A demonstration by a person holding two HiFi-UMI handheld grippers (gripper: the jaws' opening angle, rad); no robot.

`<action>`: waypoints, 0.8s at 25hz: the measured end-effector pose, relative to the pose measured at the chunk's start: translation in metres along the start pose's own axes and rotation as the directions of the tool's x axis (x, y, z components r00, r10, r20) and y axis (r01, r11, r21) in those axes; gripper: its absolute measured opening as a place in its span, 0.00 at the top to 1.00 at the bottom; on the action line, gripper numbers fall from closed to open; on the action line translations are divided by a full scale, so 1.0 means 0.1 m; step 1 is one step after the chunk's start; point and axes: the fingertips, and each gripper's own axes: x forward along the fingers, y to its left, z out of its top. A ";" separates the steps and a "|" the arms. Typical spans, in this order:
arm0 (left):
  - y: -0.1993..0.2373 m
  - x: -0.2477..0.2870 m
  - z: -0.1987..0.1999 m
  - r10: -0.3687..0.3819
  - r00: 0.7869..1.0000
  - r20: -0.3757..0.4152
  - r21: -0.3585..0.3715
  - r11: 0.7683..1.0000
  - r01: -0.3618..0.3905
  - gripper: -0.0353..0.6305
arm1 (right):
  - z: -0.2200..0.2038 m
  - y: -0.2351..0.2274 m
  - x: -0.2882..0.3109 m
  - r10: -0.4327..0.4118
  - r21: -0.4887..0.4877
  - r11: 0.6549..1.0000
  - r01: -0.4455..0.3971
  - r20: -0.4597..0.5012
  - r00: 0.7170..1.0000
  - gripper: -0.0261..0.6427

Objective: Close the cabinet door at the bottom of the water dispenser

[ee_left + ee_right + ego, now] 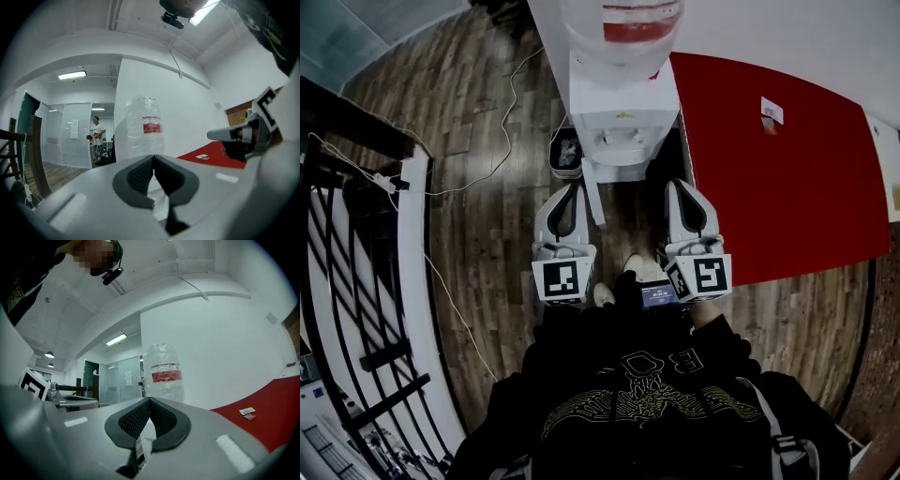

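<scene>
The white water dispenser (pixel 619 117) stands at the top middle of the head view, with a clear bottle (pixel 623 19) bearing a red label on top. Its bottom cabinet door (pixel 594 197) shows as a thin white strip swung out toward me. My left gripper (pixel 577 186) is shut and empty just left of the door's edge. My right gripper (pixel 679 184) is shut and empty to the door's right, by the dispenser's foot. In the left gripper view the shut jaws (pixel 153 161) point at the bottle (pixel 144 124). The right gripper view shows shut jaws (pixel 149 404) under the bottle (pixel 164 371).
A red panel (pixel 787 169) with a small card on it lies right of the dispenser. A dark bin (pixel 565 150) sits at the dispenser's left. A white cable (pixel 502 141) runs over the wooden floor. A black railing (pixel 356 281) lines the left side. A person (pixel 96 133) stands far off by glass walls.
</scene>
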 end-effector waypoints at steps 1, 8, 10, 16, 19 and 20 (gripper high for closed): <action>0.00 0.10 0.00 0.004 1.000 0.003 -0.002 1.000 -0.004 0.94 | 0.01 -0.03 0.08 0.011 -0.004 1.000 -0.011 0.006 1.000 0.96; 0.02 0.64 -0.26 0.034 0.999 -0.032 -0.002 0.999 -0.034 0.94 | -0.26 -0.32 0.48 0.049 0.020 0.999 -0.049 -0.014 0.999 0.96; 0.09 0.74 -0.41 0.053 0.997 -0.056 -0.015 0.998 -0.054 0.94 | -0.32 -0.35 0.57 0.068 0.027 0.997 -0.068 -0.001 0.998 0.96; 0.32 0.97 -1.22 0.082 0.983 -0.162 -0.006 0.996 -0.084 0.94 | -0.84 -0.53 0.91 0.035 0.024 0.999 -0.034 -0.031 0.999 0.96; 0.34 1.05 -1.77 0.074 0.975 -0.210 -0.031 0.996 -0.082 0.94 | -1.22 -0.58 0.99 0.031 0.035 0.999 -0.028 -0.067 0.997 0.96; 0.32 1.08 -1.97 0.060 0.974 -0.218 -0.048 0.996 -0.072 0.91 | -1.37 -0.58 1.02 0.034 0.042 0.999 -0.030 -0.085 0.996 0.96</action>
